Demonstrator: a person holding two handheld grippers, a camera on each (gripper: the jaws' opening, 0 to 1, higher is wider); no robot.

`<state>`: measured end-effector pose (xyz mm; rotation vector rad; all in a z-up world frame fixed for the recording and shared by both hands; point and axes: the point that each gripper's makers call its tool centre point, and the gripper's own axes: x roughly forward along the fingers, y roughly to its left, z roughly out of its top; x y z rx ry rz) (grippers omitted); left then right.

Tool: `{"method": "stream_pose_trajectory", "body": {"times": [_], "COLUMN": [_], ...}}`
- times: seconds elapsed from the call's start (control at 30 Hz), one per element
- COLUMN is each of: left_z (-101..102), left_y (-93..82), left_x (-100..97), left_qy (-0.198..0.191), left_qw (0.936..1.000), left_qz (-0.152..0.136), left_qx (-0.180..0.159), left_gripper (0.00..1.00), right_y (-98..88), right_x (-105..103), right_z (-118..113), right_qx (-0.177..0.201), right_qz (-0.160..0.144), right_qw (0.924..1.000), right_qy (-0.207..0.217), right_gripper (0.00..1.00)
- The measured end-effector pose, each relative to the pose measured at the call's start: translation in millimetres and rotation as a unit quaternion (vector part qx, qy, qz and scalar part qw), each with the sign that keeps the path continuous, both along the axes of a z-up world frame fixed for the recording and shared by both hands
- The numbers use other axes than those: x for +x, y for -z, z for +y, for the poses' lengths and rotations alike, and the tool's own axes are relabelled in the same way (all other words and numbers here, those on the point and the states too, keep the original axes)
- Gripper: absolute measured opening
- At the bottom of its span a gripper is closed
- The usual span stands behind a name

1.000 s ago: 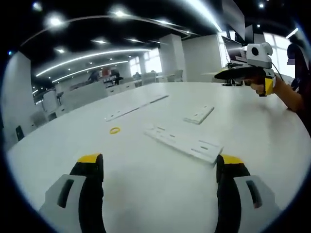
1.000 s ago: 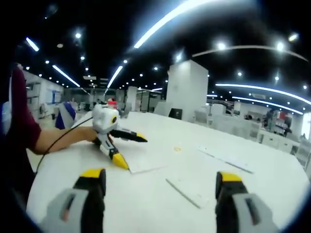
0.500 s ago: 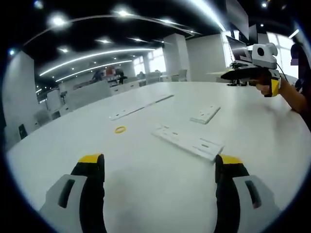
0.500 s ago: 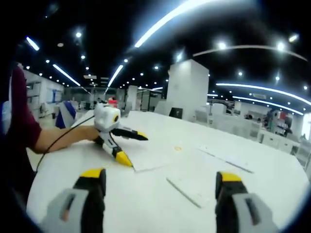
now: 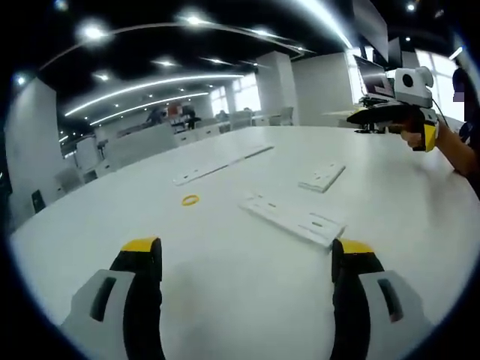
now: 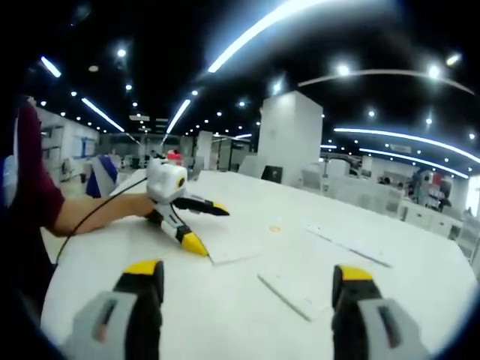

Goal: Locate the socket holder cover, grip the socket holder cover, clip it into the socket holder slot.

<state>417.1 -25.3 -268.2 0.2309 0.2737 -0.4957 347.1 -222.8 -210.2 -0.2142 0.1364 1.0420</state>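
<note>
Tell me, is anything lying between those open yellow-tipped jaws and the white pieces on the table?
Nothing visible does. In the left gripper view, bare white table lies between the left gripper and the long white slotted strip. The small yellow ring sits off to one side, and the smaller white plate lies beyond.

Counter [image 5: 225,270]: smooth white, slight sheen. Socket holder [image 5: 292,218] and the smaller cover plate [image 5: 322,177]: white matt plastic by the look. Small ring [image 5: 190,200]: yellow, looks rubbery. Left hand-held gripper [image 5: 244,259]: black fingers, glossy yellow tips.
</note>
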Motion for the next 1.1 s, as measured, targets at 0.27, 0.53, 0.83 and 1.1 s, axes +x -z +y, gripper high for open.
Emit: {"method": "stream_pose_trajectory", "body": {"times": [0.27,0.53,0.83,1.1], "left_z": [1.3,5.0,1.5,5.5], "left_y": [-0.8,-4.9,-6.0,-5.9], "left_x": [3.2,6.8,8.8,12.1], "left_qy": [-0.01,-0.025,-0.031,-0.045], "left_qw": [1.0,0.9997,0.9995,0.9989], "left_qz": [0.001,-0.005,-0.004,-0.004], "left_qx": [-0.001,-0.002,-0.006,-0.007], "left_gripper": [0.9,0.87,0.88,0.94], "right_y": [-1.2,-2.2,-3.4,-3.7], "right_x": [0.5,1.1,0.9,0.3], "right_z": [0.6,0.7,0.4,0.7], "right_qx": [0.0,-0.001,0.001,0.001], "right_qz": [-0.001,-0.002,-0.002,-0.002], "right_qw": [1.0,1.0,1.0,1.0], "right_qy": [-0.002,-0.002,-0.002,-0.003], "right_gripper": [0.93,0.93,0.93,0.93]}}
